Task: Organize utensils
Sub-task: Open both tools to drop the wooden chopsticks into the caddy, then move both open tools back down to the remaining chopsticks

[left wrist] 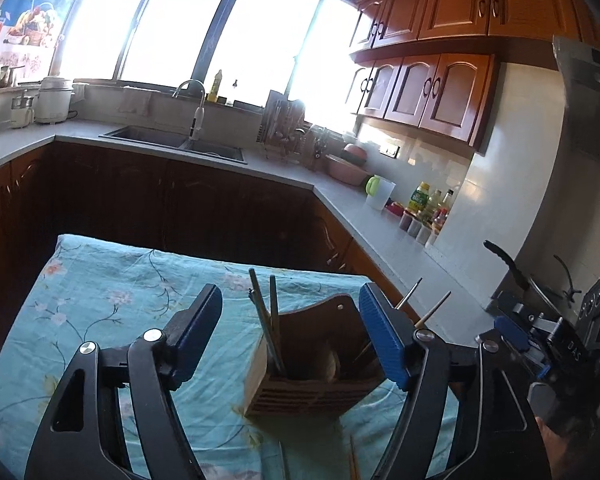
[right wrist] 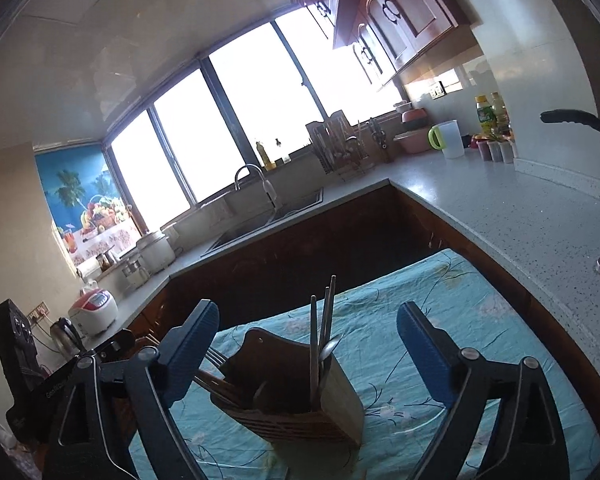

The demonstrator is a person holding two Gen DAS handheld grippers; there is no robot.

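A brown wooden utensil holder [left wrist: 312, 376] [right wrist: 300, 404] stands on a table under a teal floral cloth [left wrist: 112, 312] [right wrist: 452, 320]. Metal chopsticks [left wrist: 266, 320] [right wrist: 324, 332] stick up from it, wooden chopsticks [left wrist: 432, 312] [right wrist: 216, 384] lean out of one side, and a spoon [right wrist: 333, 346] and a fork [right wrist: 214, 356] show in the right wrist view. My left gripper [left wrist: 290, 300] is open, with the holder ahead between its blue pads [left wrist: 380, 340], which do not press on it. My right gripper [right wrist: 308, 312] is open wide in front of the holder and holds nothing.
Two thin sticks [left wrist: 354, 458] lie on the cloth near the left gripper's base. Beyond the table's far edge are dark cabinets, a grey counter [left wrist: 340, 196] with a sink [left wrist: 172, 138], a dish rack [left wrist: 284, 128], a white jug [right wrist: 450, 140] and bottles [left wrist: 424, 200].
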